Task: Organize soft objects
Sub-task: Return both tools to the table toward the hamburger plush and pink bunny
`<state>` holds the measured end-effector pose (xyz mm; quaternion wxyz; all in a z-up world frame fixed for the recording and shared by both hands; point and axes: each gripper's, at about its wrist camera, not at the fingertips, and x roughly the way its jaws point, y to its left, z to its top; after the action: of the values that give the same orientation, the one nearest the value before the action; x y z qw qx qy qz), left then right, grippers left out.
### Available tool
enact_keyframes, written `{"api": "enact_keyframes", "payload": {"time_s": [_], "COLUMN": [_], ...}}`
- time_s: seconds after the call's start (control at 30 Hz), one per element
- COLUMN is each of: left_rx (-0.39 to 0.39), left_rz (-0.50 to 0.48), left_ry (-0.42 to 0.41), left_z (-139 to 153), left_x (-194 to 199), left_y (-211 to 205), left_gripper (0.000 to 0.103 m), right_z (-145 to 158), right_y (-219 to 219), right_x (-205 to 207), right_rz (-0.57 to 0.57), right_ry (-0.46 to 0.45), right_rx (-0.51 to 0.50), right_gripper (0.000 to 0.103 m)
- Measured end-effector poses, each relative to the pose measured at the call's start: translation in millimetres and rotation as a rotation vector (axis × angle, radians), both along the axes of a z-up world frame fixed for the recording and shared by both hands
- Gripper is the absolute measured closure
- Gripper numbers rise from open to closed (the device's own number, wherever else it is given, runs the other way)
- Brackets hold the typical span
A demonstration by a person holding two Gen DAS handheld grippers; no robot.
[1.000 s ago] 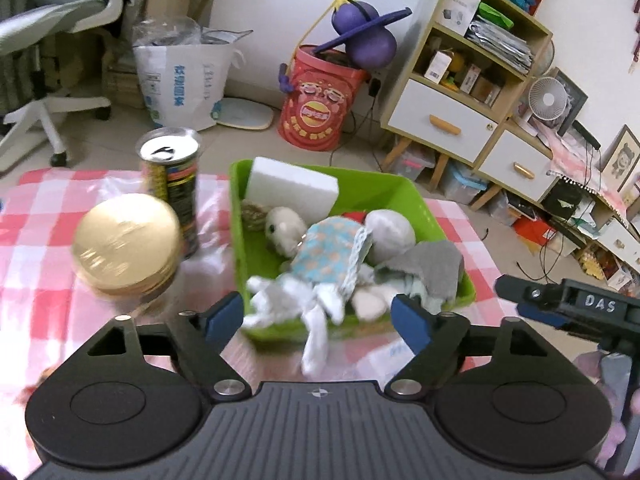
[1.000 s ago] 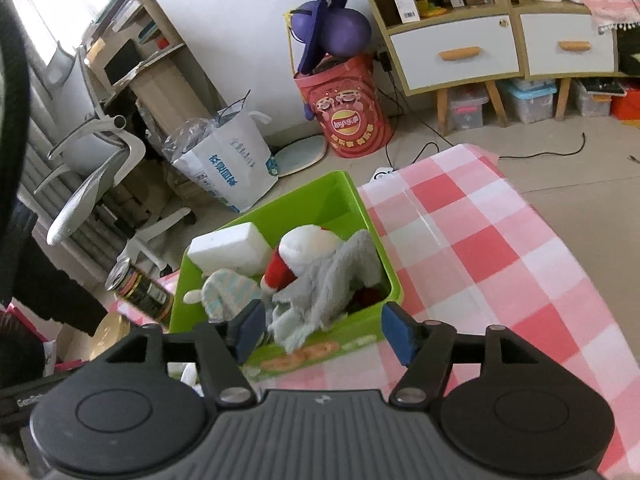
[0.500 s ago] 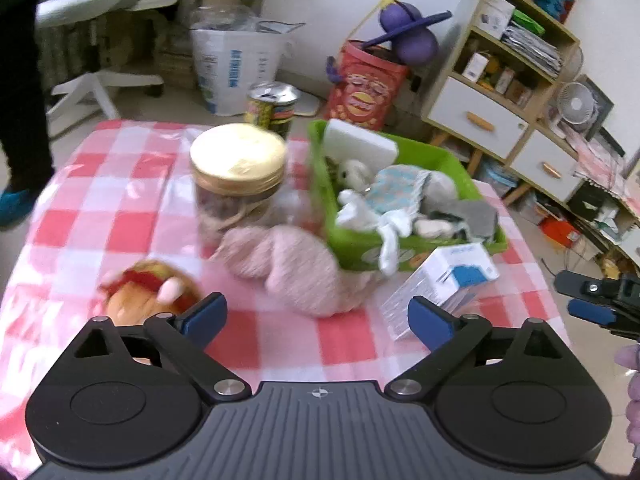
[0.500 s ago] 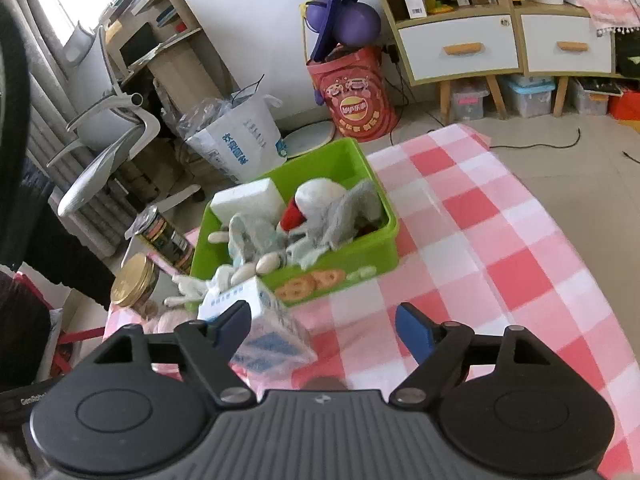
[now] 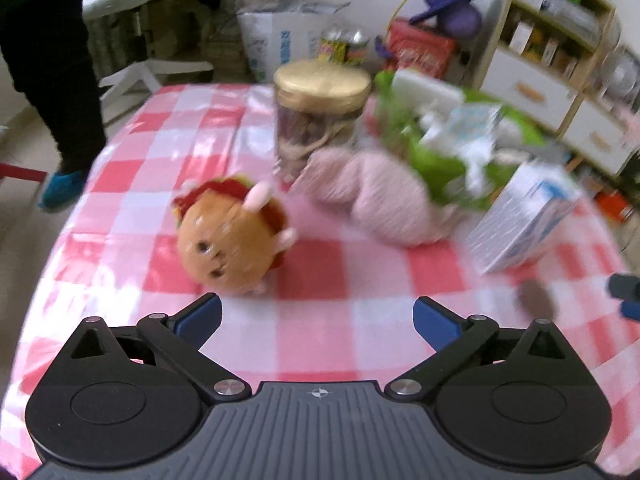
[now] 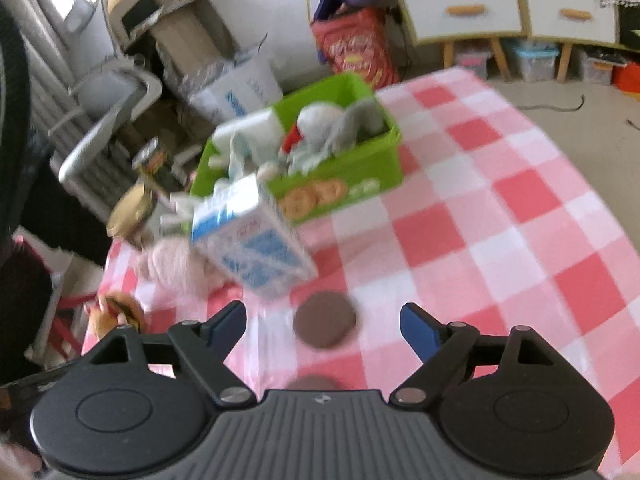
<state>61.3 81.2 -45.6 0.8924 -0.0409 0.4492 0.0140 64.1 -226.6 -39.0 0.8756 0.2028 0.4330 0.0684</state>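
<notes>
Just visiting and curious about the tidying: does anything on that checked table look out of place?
Yes. Two soft toys lie outside the green basket: a burger-shaped plush and a pink plush against the basket's wall. A white-and-blue carton sits tilted beside the pink plush, and a white toy's limbs hang over the rim.

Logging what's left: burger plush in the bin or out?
Out. The burger plush lies on the checkered tablecloth, apart from the green bin.
</notes>
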Motion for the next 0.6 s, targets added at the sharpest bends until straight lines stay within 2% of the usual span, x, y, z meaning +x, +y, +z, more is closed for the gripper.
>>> {"api": "enact_keyframes", "payload": {"time_s": [0.1, 0.23, 0.6], "left_rx": [0.042, 0.035, 0.0], "left_rz": [0.01, 0.04, 0.06], "left_ry": [0.031, 0.05, -0.03], "left_z": [-13, -23, -30], "left_x": [2, 5, 15], "left_y": [8, 23, 44], "left_gripper": [0.006, 0.006, 0.006], "right_z": [-9, -18, -21], "right_y": [13, 41, 123], "right_x": [2, 5, 15], "right_rz": [0.038, 0.1, 0.254], "right_ry": [0.033, 0.071, 0.035], "right_rx": [0.002, -0.025, -0.028], "right_gripper": [0.043, 0.043, 0.043]}}
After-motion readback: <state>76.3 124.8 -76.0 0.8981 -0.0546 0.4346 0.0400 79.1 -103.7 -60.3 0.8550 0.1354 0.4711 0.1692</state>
